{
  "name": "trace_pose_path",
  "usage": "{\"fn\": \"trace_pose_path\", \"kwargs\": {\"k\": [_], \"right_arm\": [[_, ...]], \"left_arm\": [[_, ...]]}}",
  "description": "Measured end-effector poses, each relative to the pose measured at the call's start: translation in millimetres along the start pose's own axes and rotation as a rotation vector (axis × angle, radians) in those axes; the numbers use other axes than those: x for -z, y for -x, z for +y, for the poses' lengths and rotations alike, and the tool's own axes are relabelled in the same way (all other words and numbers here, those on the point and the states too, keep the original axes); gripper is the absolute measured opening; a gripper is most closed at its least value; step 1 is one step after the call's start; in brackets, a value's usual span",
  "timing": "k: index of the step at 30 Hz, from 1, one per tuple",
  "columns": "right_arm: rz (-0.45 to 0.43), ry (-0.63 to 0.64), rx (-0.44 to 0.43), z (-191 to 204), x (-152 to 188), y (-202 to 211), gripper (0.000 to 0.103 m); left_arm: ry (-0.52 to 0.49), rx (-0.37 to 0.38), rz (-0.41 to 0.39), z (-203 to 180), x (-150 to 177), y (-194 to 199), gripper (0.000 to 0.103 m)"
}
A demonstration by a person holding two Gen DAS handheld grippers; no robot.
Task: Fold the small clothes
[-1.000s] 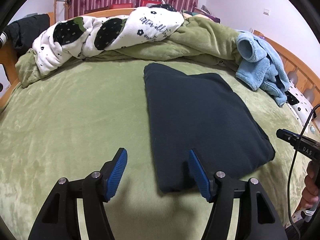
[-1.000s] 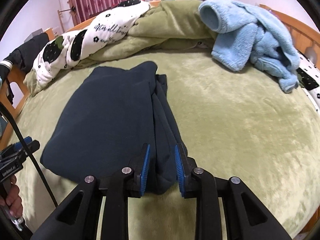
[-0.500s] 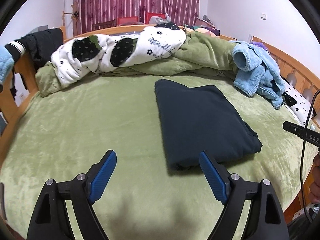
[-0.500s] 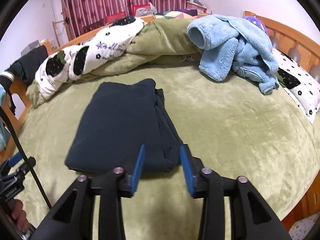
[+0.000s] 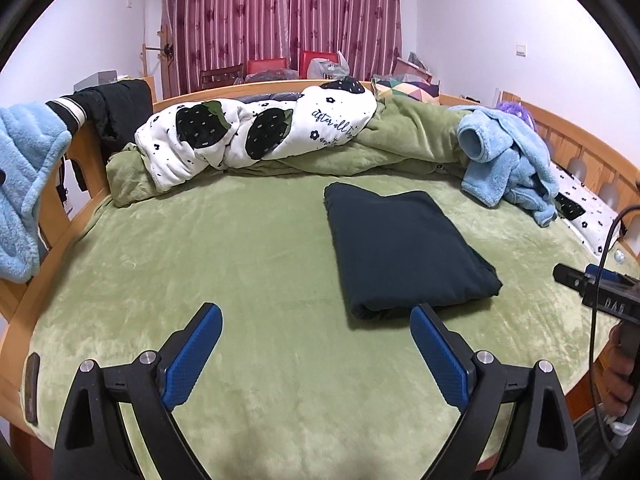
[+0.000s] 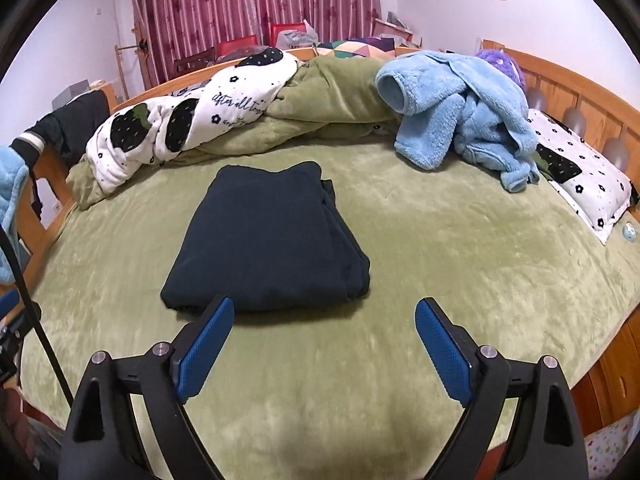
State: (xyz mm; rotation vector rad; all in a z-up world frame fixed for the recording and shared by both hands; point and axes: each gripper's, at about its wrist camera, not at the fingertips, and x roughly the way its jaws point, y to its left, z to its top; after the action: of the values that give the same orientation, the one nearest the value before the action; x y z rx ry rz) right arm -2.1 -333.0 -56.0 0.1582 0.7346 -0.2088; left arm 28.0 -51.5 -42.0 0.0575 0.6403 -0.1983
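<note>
A dark navy garment (image 5: 400,248) (image 6: 272,240) lies folded into a flat rectangle on the green bedspread (image 5: 248,260) (image 6: 460,248). My left gripper (image 5: 316,316) hangs above the bedspread, short of the garment's near edge, its jaws still opening with nothing between the blue pads. My right gripper (image 6: 324,308) also hovers short of the near edge, jaws opening and empty. In the left wrist view the right gripper's body (image 5: 600,288) and a person's hand (image 5: 618,372) show at the right edge.
A white strawberry-print quilt (image 5: 256,132) and a bunched green blanket (image 6: 332,88) lie along the far side. A light blue fleece garment (image 6: 460,120) lies at the right by a flowered pillow (image 6: 580,176). A wooden bed frame (image 6: 580,88) rings the mattress. Another blue fleece piece (image 5: 24,184) hangs at left.
Both grippers let go of the navy garment's near edge, opened wide and drew back and up. The garment now looks smaller and lies folded on the bed.
</note>
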Motion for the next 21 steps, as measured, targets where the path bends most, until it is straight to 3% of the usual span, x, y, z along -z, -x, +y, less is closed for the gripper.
{"fn": "trace_pose_path", "kwargs": {"k": [6, 21], "right_arm": [[-0.069, 0.058, 0.032, 13.0, 16.2, 33.1, 0.093], [-0.101, 0.014, 0.037, 12.0, 21.5, 73.2, 0.094]], "left_arm": [[0.005, 0.008, -0.035, -0.5, 6.2, 23.9, 0.096], [0.036, 0.011, -0.072, 7.8, 14.3, 48.2, 0.096]]}}
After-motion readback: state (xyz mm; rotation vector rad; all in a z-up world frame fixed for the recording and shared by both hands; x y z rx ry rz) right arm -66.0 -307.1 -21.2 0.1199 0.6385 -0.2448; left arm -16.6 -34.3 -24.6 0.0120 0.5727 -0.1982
